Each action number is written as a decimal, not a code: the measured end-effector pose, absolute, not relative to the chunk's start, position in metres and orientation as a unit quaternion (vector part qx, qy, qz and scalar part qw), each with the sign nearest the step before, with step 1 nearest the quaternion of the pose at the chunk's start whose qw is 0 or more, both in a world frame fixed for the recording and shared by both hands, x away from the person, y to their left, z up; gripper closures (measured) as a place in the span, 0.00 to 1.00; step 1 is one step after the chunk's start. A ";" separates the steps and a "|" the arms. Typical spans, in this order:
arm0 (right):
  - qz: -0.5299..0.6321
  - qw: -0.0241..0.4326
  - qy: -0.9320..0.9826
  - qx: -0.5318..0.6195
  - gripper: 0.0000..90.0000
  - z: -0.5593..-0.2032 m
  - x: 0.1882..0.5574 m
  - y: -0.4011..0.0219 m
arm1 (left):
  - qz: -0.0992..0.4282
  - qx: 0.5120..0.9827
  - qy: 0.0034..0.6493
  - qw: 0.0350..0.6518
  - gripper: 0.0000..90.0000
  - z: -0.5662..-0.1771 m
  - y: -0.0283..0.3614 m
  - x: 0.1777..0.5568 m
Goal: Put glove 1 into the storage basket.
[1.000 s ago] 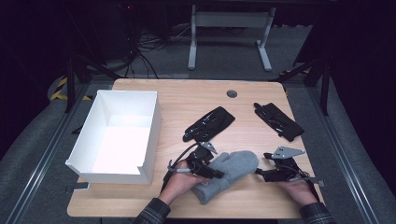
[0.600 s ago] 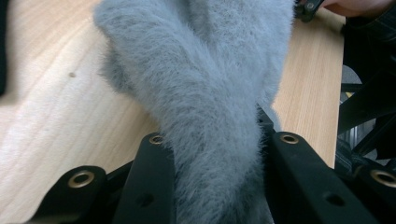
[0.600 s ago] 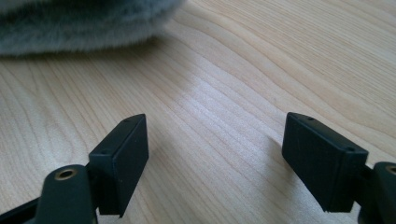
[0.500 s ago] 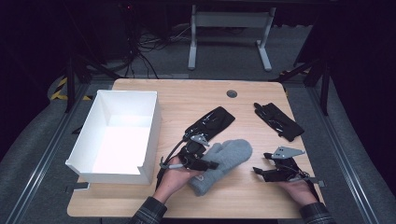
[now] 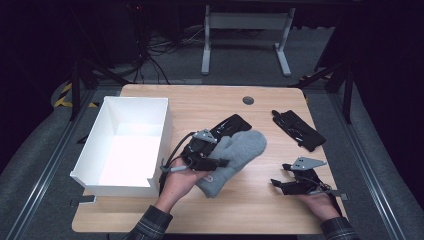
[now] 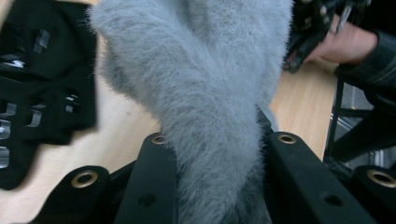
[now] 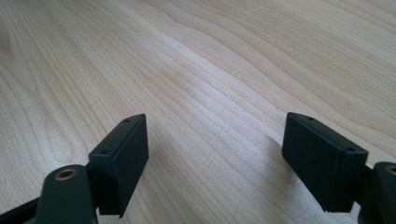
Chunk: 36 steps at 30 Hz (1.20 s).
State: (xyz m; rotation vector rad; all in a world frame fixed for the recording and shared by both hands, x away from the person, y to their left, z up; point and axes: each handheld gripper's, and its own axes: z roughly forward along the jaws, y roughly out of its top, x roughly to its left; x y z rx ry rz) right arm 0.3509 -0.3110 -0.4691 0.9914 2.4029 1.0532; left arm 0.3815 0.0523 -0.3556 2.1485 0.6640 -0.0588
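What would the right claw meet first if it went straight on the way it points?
Probably bare wooden tabletop: the right claw stands open and angled down at the table; the high view hints the grey mitten lies farther that way.

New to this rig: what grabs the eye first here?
The fluffy grey mitten near the table's middle, pinched at its cuff end by the left gripper; the left gripper view shows its fur bulging between the jaws. Next, the big white box on the table's left. The right gripper hangs open over bare wood.
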 end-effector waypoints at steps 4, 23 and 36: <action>0.370 0.168 0.845 0.348 0.26 -0.469 0.351 -0.311 | -0.012 0.860 0.268 0.433 0.82 -0.337 0.061 0.383; 0.370 0.168 0.844 0.349 0.26 -0.469 0.351 -0.311 | 0.022 0.842 0.299 0.449 0.82 -0.285 0.122 0.393; 0.370 0.168 0.844 0.349 0.26 -0.469 0.351 -0.311 | 0.063 0.818 0.353 0.449 0.81 -0.270 0.185 0.397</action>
